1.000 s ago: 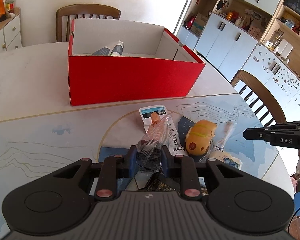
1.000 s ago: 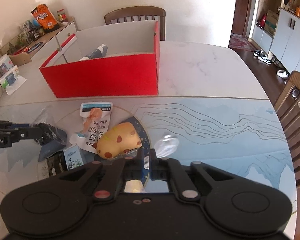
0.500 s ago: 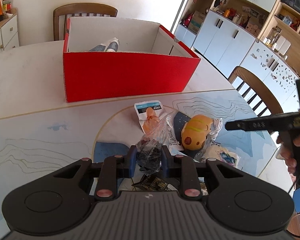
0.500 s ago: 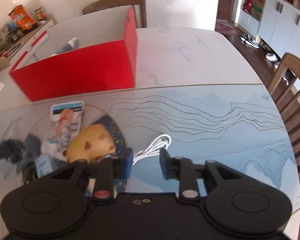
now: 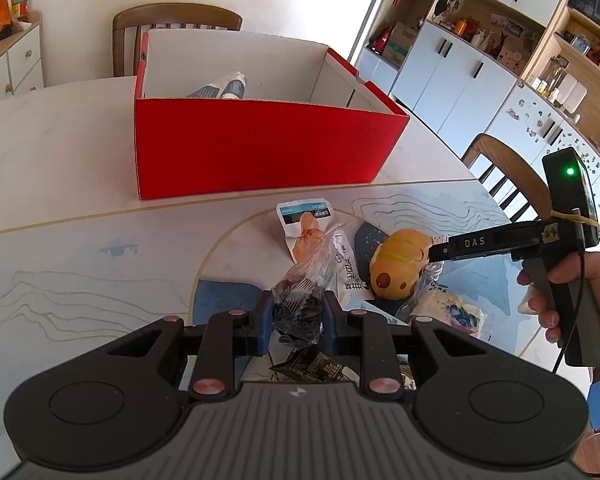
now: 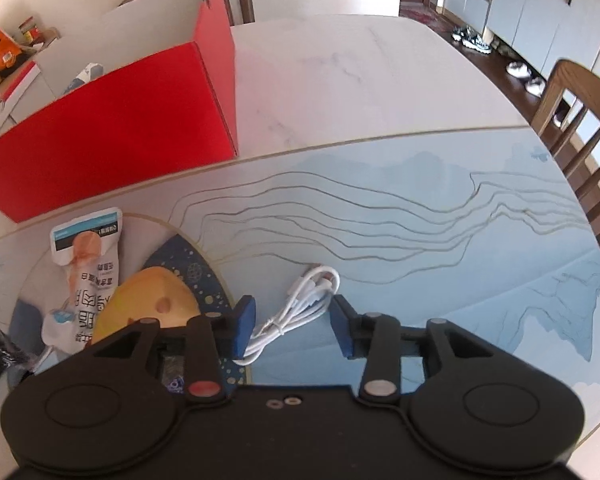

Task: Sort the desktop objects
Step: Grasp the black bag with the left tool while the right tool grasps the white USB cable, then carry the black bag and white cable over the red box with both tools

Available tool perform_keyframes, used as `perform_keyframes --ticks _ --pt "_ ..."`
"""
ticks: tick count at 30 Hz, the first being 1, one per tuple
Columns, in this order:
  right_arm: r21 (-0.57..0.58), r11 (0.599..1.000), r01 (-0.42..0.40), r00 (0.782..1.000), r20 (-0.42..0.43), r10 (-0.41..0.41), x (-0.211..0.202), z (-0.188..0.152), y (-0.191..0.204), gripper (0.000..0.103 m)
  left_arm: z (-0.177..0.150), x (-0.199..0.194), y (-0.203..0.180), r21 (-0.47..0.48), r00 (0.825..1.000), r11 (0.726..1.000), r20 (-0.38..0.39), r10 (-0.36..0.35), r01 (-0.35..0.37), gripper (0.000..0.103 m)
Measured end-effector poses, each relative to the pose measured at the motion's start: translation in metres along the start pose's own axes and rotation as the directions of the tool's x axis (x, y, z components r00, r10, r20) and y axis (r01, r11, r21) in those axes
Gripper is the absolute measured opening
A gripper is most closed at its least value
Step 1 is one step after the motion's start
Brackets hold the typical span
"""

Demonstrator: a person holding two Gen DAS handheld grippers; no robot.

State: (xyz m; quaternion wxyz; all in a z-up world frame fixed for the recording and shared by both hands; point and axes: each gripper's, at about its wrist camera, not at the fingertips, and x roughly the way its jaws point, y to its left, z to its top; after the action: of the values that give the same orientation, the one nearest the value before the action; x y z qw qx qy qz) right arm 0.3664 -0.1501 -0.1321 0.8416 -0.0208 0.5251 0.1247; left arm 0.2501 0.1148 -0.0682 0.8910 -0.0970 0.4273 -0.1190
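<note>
Box (image 5: 256,152), red, open-topped, sits at the far side of the table (image 5: 52,152), a tube (image 5: 234,87) lying inside against its back wall. Left gripper (image 5: 298,314) is clamped on a clear bag (image 5: 302,306) of dark bits, just above the pile: pouch (image 5: 310,230), yellow toy (image 5: 396,266). Right gripper (image 6: 294,324) has jaws spread wide around a coiled white cable (image 6: 306,300) on the table, pads not touching it.
</note>
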Motion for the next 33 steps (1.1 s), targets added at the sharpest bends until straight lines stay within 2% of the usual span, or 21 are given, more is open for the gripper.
perform_keyframes --ticks 3,5,9,16,21,33 --pt "-0.043 0.999 0.010 1.000 0.012 -0.010 0.001 0.000 0.006 0.033 0.000 0.001 0.000 -0.001 1.000 1.000 -0.001 0.000 0.000 0.024" --pt "-0.078 0.996 0.034 0.999 0.021 -0.032 0.001 -0.001 0.011 0.018 0.000 0.001 0.000 0.001 1.000 1.000 -0.001 -0.001 0.001 0.024" --pt "-0.077 0.997 0.026 0.999 0.022 -0.024 0.000 0.000 0.008 0.011 0.000 0.002 -0.001 0.007 1.000 1.000 -0.001 -0.005 0.005 0.024" --pt "-0.098 0.995 0.011 0.999 0.050 -0.006 -0.015 -0.005 0.002 0.009 0.003 0.001 -0.003 0.011 1.000 1.000 0.004 -0.013 0.013 0.024" --pt "-0.100 0.994 -0.031 0.997 0.067 0.038 -0.036 -0.007 0.000 0.009 0.007 0.000 -0.006 0.020 1.000 1.000 0.010 -0.017 0.017 0.024" --pt "-0.125 0.983 -0.137 0.980 0.125 0.153 -0.085 0.001 0.025 0.009 0.023 -0.011 -0.016 0.020 0.998 1.000 0.053 -0.023 0.022 0.024"
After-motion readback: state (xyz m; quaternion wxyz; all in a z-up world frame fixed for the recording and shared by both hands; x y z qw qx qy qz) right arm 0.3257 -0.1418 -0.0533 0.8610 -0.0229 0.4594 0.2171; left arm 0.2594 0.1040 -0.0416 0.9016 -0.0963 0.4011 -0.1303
